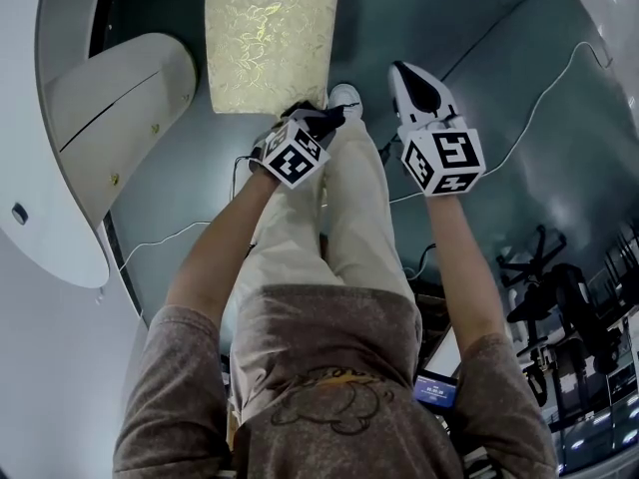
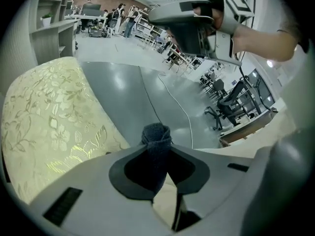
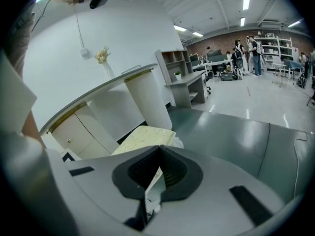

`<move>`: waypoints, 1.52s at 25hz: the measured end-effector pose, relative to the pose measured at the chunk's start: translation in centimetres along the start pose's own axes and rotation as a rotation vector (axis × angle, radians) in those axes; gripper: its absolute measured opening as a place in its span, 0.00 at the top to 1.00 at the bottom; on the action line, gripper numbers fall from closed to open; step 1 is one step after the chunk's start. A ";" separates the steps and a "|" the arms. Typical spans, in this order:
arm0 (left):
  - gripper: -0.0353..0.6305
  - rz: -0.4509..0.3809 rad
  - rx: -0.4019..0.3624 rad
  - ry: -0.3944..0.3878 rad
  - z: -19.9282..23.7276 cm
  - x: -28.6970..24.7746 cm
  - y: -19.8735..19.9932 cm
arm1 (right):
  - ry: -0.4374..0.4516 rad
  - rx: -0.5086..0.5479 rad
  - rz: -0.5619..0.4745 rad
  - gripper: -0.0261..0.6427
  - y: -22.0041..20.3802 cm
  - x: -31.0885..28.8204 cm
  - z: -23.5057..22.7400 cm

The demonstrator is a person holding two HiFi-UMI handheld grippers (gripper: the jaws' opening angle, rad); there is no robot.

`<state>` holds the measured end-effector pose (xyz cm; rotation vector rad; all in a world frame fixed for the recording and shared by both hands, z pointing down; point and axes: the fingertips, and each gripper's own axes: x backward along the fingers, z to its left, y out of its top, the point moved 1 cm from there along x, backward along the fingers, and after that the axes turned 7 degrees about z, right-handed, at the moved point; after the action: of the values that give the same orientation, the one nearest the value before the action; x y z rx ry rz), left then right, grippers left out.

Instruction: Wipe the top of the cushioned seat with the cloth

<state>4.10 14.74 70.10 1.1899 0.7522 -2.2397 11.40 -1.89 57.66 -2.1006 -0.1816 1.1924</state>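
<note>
Two pairs of tongs are held out ahead of the person in the head view. The left tongs (image 1: 321, 118) sit just short of the near edge of the cushioned seat (image 1: 270, 38), carrying a dark cloth (image 1: 308, 118). The right tongs (image 1: 411, 78) are over bare floor (image 1: 479, 28), apart from the seat, likely to leave the wiping side free. A white cabinet (image 1: 110, 108) stands near the seat's left edge, so strokes have more room toward the right. In the left gripper view the tongs are clamped on the cloth (image 2: 156, 134), a wad of it sticking out past the tips. The seat (image 2: 49, 117) lies to the lower left, and the cloth seems not yet on its top. In the right gripper view the tongs (image 3: 158, 151) are pressed together with nothing between them. The seat (image 3: 145, 136) shows beyond, with open floor to its right.
</note>
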 end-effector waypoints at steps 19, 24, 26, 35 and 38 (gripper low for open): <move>0.82 -0.479 0.238 0.177 0.2 21.1 7.3 | 0.007 0.056 -0.082 0.95 8.8 8.0 4.4; 0.82 -0.643 0.189 0.270 0.3 32.3 11.5 | 0.033 0.074 -0.165 0.95 14.7 11.3 6.6; 0.82 -0.694 0.160 0.298 -0.6 36.9 13.1 | 0.047 0.090 -0.188 0.95 16.9 13.1 7.8; 0.82 -0.903 0.063 0.429 -5.6 53.1 15.8 | 0.131 0.185 -0.338 0.95 25.7 21.6 15.0; 0.82 -0.937 0.045 0.462 -7.5 56.5 15.5 | 0.144 0.234 -0.369 0.95 27.0 24.3 16.6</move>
<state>-9.75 -0.78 14.84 1.6256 1.7347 -2.6959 6.23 -2.85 18.04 -1.8399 -0.3310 0.8000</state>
